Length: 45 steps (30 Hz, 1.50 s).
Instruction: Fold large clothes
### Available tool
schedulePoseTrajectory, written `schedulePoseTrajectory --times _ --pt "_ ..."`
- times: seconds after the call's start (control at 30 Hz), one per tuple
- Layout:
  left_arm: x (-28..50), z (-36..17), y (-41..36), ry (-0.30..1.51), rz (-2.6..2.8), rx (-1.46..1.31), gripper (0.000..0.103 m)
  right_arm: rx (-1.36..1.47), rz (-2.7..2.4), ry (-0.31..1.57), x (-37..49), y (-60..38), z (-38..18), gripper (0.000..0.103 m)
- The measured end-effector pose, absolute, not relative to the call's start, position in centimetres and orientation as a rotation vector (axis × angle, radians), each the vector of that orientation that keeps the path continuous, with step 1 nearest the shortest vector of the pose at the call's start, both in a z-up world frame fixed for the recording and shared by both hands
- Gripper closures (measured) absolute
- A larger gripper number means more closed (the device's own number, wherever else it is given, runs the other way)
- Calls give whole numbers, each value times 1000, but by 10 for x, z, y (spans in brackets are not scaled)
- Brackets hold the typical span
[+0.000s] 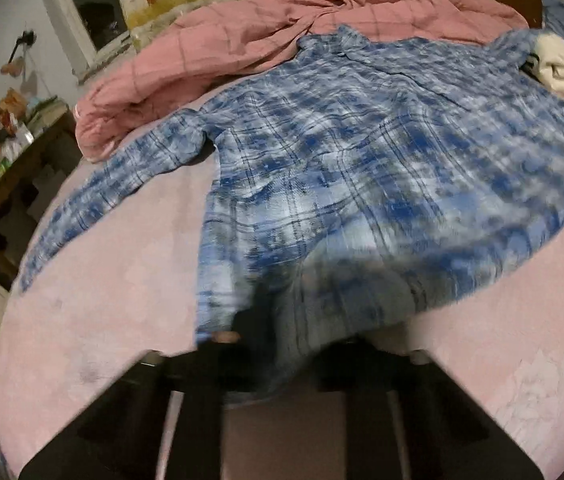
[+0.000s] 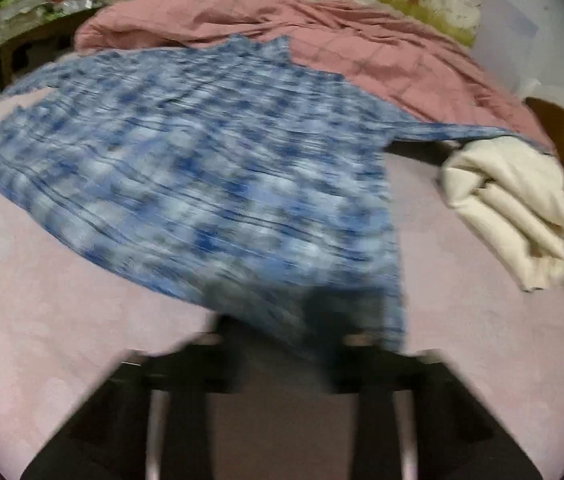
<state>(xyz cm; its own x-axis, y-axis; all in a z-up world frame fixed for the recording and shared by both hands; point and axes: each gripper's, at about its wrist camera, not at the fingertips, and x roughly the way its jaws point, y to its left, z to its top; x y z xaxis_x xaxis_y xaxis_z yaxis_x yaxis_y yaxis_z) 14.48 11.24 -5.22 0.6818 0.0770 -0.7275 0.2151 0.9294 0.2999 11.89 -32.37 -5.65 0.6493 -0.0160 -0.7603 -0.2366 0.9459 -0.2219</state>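
**Shirt gripped at its hem, folding not yet begun**

Both tongs are clenched on the near hem of a blue plaid shirt (image 1: pixel 362 152): the left tongs (image 1: pixel 278 344) hold the left part of the hem, the right tongs (image 2: pixel 322 332) the right part. The shirt lies spread open across a pink bed (image 1: pixel 94 320), one sleeve stretched out to the side. No fold shows yet, so every fold is likely still to do. Beyond it lie a rumpled pink quilt (image 2: pixel 362 40) and a folded cream cloth (image 2: pixel 510 200).
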Motion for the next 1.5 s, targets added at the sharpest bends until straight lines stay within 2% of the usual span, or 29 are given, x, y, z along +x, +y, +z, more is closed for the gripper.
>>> schedulePoseTrajectory --times 0.03,0.13,0.43,0.63,0.7,0.73,0.77,1.13,1.5 --pt "142 -51 112 810 -79 393 97 -306 134 852 116 -326 -55 96" --pt "132 -45 112 793 -71 387 99 -271 151 824 110 -332 -51 99" --pt "99 -41 125 820 -123 318 99 -240 176 808 79 -344 -49 100" --pt "114 -35 138 797 -103 234 85 -208 171 806 89 -350 -44 100" --pt "119 -29 143 787 -123 171 91 -192 164 783 95 -350 -37 100" --pt "121 -27 144 785 -139 153 99 -192 163 771 95 -349 -35 100" --pt "124 -23 144 782 -144 148 99 -189 162 749 99 -348 -28 100" --pt "228 31 143 753 -73 112 99 -131 110 680 196 -346 26 100" --pt "315 -8 136 862 -4 124 99 -172 50 724 286 -331 3 100"
